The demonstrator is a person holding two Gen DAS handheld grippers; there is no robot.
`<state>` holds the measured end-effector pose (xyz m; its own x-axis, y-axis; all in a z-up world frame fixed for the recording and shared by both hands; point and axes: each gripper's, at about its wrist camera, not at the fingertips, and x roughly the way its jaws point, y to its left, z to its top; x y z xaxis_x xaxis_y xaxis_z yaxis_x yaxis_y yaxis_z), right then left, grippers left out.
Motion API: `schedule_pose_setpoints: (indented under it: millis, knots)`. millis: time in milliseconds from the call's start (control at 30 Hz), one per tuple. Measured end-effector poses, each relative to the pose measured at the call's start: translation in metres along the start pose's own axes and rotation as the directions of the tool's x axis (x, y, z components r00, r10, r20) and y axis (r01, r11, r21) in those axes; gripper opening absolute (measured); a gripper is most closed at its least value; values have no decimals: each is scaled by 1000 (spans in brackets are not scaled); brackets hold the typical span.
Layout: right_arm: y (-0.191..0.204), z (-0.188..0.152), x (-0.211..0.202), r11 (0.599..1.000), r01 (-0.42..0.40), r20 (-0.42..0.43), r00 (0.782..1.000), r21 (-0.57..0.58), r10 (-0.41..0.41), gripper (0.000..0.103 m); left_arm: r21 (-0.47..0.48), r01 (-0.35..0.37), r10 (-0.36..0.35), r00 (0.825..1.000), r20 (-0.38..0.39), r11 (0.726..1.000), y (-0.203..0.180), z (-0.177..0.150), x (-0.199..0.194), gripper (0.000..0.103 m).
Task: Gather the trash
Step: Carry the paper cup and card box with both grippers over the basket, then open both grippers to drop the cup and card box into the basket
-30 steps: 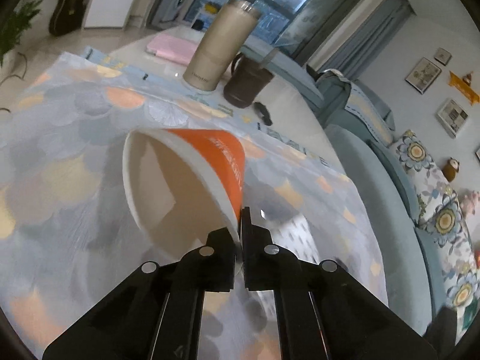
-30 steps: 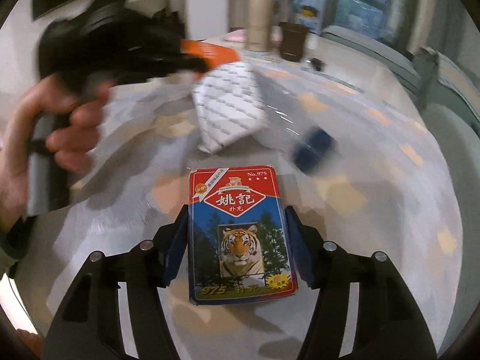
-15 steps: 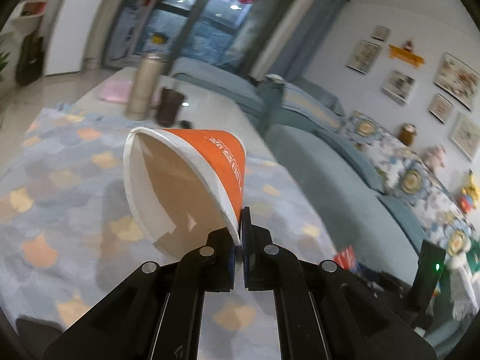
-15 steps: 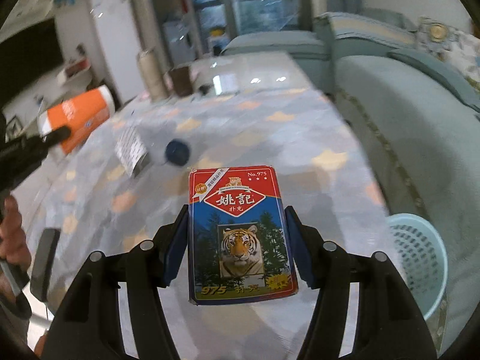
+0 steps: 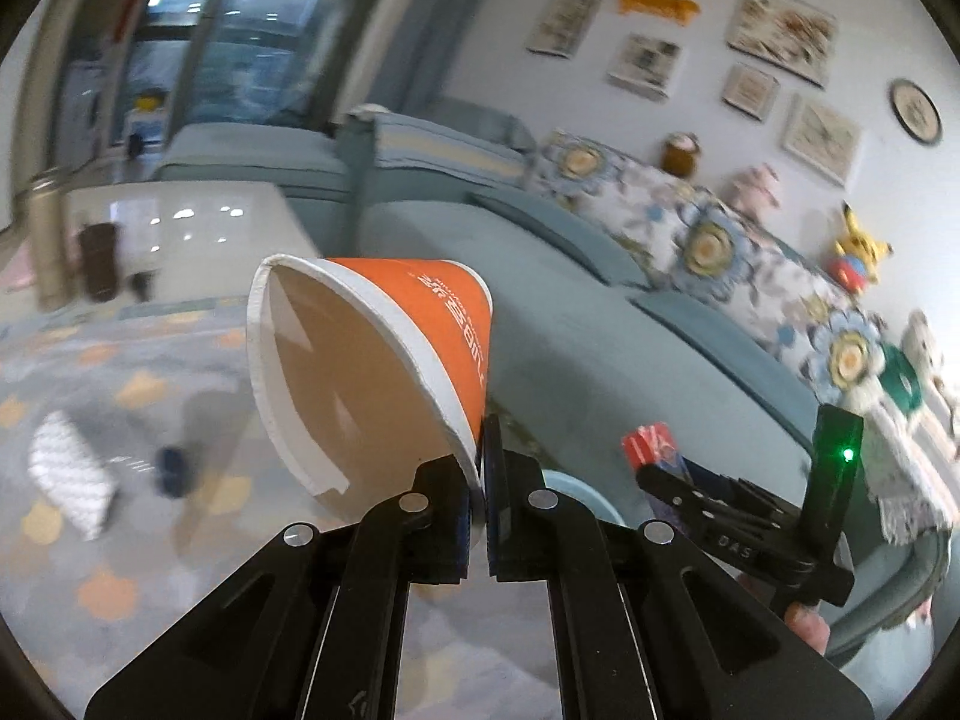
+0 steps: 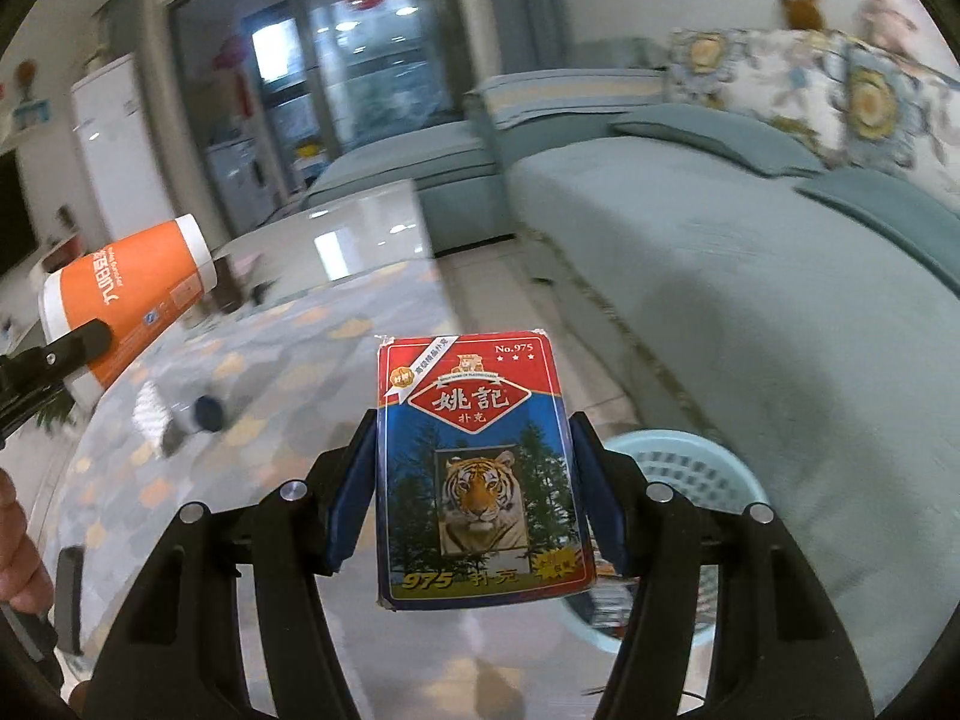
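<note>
From the left wrist view, the left gripper [image 5: 478, 489] has its two fingers pressed almost together on the white rim of an orange paper cup [image 5: 384, 372]. The cup is held in the air, tipped on its side, with its open mouth turned toward the camera and to the left. Below and behind it lies the table [image 5: 108, 600], covered in a grey cloth with orange and yellow patches. Near the table's left edge lie a white patterned wrapper [image 5: 69, 480] and, just beside it, a dark blue bottle cap [image 5: 171, 468]; both are blurred. To the right, the right gripper [image 5: 651, 474] shows side-on, with the red end of a card box [image 5: 651, 447] at its tip. A sliver of a pale blue basket [image 5: 579, 495] peeks out behind the left gripper's fingers. A blue-green sofa [image 5: 600, 324] fills the background.

From the right wrist view, the right gripper [image 6: 477, 474] is open about as wide as the card box [image 6: 477, 468], its fingers pressed against the box's two long sides. The box stands upright in the air, its tiger picture facing the camera. Low on the right, beyond the table's right edge, the pale blue basket [image 6: 684, 459] stands on the floor, partly hidden by the box and the gripper. At the left, the left gripper [image 6: 78, 345] holds the orange paper cup [image 6: 126, 300] above the table's left side. The wrapper [image 6: 150, 420] and cap [image 6: 209, 413] lie on the table [image 6: 288, 360] below it.
</note>
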<state>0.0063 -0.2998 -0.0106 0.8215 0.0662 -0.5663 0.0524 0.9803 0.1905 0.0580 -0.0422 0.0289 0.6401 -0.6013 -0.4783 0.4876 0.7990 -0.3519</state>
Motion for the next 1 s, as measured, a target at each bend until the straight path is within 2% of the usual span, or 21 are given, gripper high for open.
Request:
schedule_pose_setpoints:
  millis: [167,367,567,667,767,833,900,1000]
  knots:
    - [-55,-7,0,993,92,-21,996,71,-90,58,39,71,-68,995,-73,997,-49,-5,53,2]
    - [-108,-34,19,973,166,-92,984,162,-153,58,69,139,-122,971,-207,988,-90,-29,124,2]
    - [-145,-69,54,947,216,-214,963,239,-166,58,62,121,-96,944,-316,991,-95,-65,179,2]
    - [-154,-79,70,939,234,-269,949,251,-165,58,83,113,-78,934,-349,990,-91,-74,190,2]
    - [-158,-88,82,935,249,-299,939,255,-168,59,79,135,-94,918,-386,988,-91,-79,202,2]
    - [-161,-92,90,930,251,-317,934,268,-161,59,81,138,-94,910,-404,987,-90,-84,207,9]
    - [-162,-93,96,925,254,-324,933,284,-157,60,96,128,-78,910,-408,987,-90,-86,210,28]
    - [-166,-89,96,923,256,-304,938,288,-165,60,107,116,-64,912,-406,987,-85,-88,209,30]
